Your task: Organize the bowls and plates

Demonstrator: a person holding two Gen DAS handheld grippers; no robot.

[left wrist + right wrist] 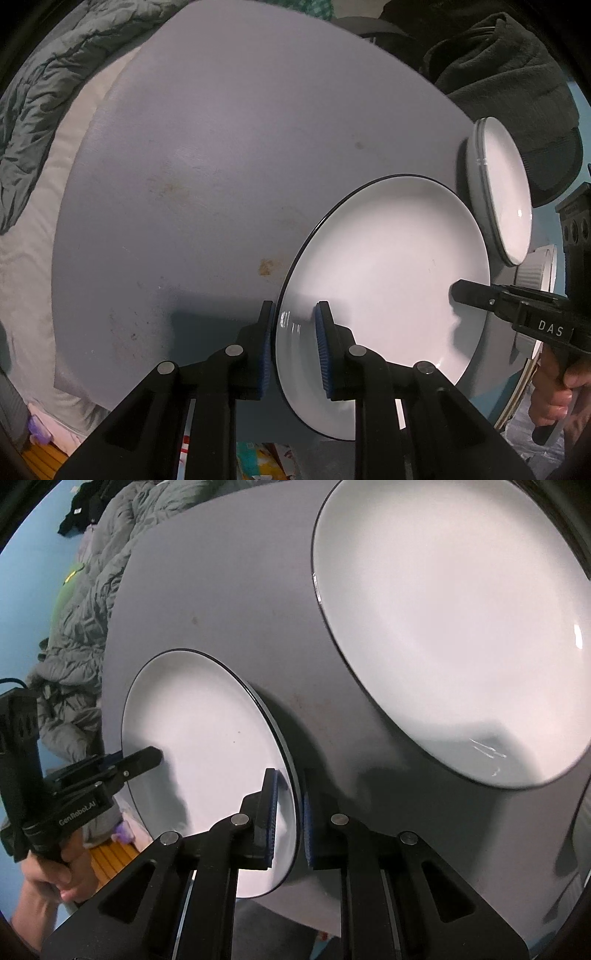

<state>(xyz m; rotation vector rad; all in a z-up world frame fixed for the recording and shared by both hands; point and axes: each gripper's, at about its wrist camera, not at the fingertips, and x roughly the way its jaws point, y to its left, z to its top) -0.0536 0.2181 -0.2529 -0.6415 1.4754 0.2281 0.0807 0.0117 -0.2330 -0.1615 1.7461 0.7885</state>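
A white plate with a thin dark rim (391, 280) is held above the grey table (221, 166). My left gripper (295, 332) is shut on its near rim, blue pads on both faces. My right gripper (461, 291) is shut on the opposite rim. The right wrist view shows the same plate (199, 746), my right gripper (290, 812) clamped on its edge, and the left gripper (147, 757) on the far side. A second, larger white plate (454, 627) lies on the table beyond. A white bowl (502, 192) sits at the table's right edge.
A ribbed white dish (535, 273) and another rim (528, 384) sit at the right, partly hidden by the right gripper. A grey-green quilt (40, 96) lies left of the table, dark clothing (509, 74) behind it. The table (221, 590) has brown stains.
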